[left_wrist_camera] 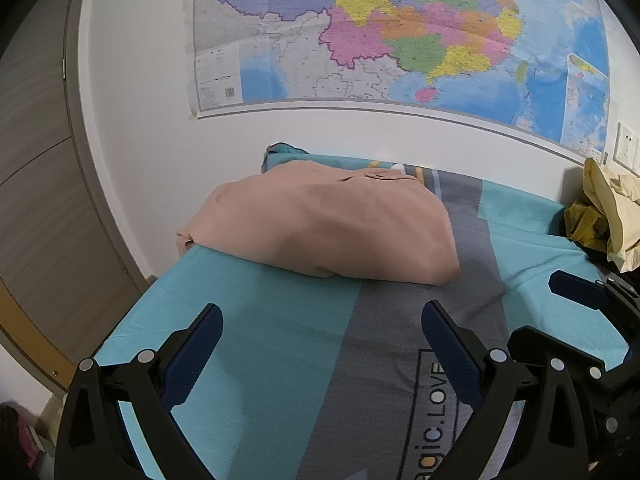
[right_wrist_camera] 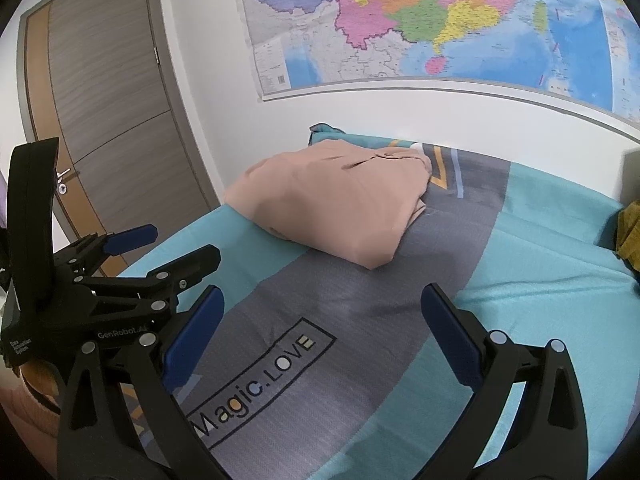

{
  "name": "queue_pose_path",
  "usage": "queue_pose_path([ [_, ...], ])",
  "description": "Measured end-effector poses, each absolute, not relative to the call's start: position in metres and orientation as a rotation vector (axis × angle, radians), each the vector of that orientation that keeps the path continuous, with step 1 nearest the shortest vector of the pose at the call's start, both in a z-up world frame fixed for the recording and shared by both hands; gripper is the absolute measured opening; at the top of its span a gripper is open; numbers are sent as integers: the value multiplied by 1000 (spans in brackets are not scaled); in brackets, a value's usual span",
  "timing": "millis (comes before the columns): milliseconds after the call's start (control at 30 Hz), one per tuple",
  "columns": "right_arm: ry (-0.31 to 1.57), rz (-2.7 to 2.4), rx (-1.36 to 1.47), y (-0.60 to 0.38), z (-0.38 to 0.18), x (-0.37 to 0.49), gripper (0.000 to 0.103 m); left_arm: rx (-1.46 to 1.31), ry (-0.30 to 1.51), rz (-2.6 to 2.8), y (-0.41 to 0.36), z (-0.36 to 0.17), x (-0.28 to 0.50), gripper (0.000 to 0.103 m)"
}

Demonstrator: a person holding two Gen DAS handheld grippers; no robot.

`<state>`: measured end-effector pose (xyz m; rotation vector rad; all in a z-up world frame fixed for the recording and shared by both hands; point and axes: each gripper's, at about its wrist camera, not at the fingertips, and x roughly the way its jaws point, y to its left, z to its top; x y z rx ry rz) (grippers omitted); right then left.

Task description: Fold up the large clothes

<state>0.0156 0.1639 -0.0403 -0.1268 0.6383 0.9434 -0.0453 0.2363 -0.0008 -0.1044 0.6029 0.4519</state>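
A peach-pink garment (left_wrist_camera: 328,224) lies folded in a compact bundle on the teal and grey bed cover (left_wrist_camera: 256,360), near the far left corner by the wall. It also shows in the right wrist view (right_wrist_camera: 336,204). My left gripper (left_wrist_camera: 322,320) is open and empty, held above the cover short of the garment. My right gripper (right_wrist_camera: 322,304) is open and empty too, over the grey stripe with the "Magic.LOVE" print (right_wrist_camera: 260,380). The right gripper shows at the right edge of the left view (left_wrist_camera: 576,284), and the left gripper at the left of the right view (right_wrist_camera: 132,236).
A heap of yellow and olive clothes (left_wrist_camera: 604,216) lies at the bed's far right by the wall. A large map (left_wrist_camera: 400,32) hangs on the white wall behind the bed. A wooden door (right_wrist_camera: 104,100) stands to the left, past the bed's left edge.
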Motion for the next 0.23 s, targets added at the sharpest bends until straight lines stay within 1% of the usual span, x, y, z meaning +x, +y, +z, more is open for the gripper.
queue_pose_path([
  [233, 632, 851, -72, 118, -40, 15, 97, -138, 659, 306, 208, -14, -25, 96],
])
